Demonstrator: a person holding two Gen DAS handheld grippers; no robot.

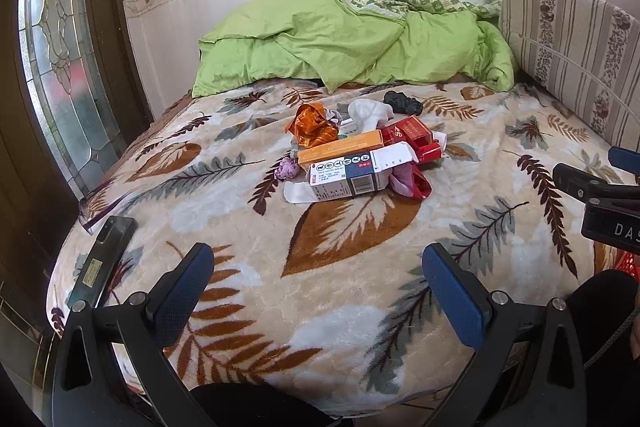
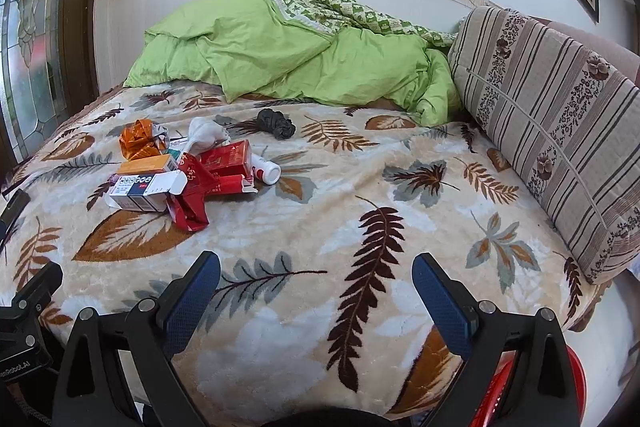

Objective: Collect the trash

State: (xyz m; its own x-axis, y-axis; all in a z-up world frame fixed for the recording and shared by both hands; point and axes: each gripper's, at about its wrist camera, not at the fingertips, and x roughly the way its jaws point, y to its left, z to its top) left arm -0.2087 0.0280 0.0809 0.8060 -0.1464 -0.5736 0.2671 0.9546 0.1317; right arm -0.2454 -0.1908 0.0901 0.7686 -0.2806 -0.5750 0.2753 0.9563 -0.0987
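A pile of trash lies mid-bed on the leaf-print blanket (image 1: 352,291): a white and blue carton (image 1: 344,177), an orange box (image 1: 340,149), red boxes (image 1: 412,133), a crumpled orange foil wrapper (image 1: 314,125), white paper (image 1: 366,113), a black wad (image 1: 402,103) and a small purple wad (image 1: 287,169). The right wrist view shows the same carton (image 2: 144,193), red boxes (image 2: 226,159), a small white bottle (image 2: 266,169) and the black wad (image 2: 276,123). My left gripper (image 1: 318,267) is open and empty, short of the pile. My right gripper (image 2: 316,275) is open and empty, right of the pile.
A green duvet (image 1: 348,43) is bunched at the far end. A striped cushion (image 2: 552,131) lines the right side. A dark phone (image 1: 106,255) lies at the bed's left edge. A red basket (image 2: 576,379) sits low at the right. A glass door (image 1: 56,47) stands on the left.
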